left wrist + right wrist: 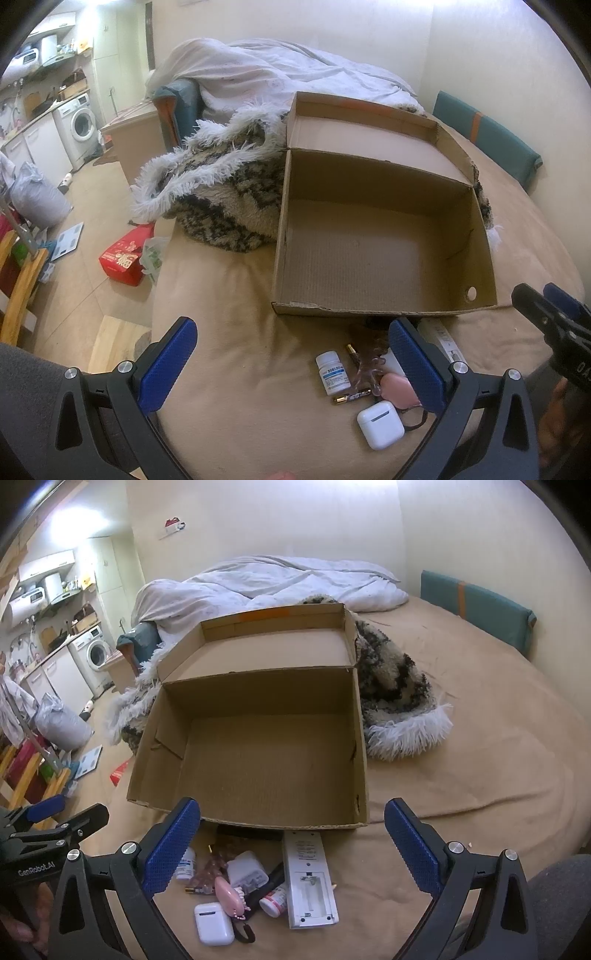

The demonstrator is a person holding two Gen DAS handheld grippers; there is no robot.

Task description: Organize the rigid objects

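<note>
Hovering wide and empty, the left tool [291, 363] and right tool [291, 843] face an empty cardboard box [255, 749]; earbud case [213, 923], remote [310, 878] and pill bottle [332, 373] all await packing.

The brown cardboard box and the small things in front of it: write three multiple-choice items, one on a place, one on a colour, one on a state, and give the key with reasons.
1. Where does the white earbud case lie?
A. inside the brown cardboard box
B. on the tan bedsheet, on the near side of the box
C. on the floor

2. What colour are the textured pads on the gripper fingers?
A. blue
B. red
C. green

3. What is the state of the box?
A. closed
B. open and full
C. open with nothing inside

Key: 1 B, the case sits on the sheet among the small items outside the box's near wall. 2 A, both wrist views show blue pads. 3 C, the lid is folded back and only bare cardboard floor shows.
</note>
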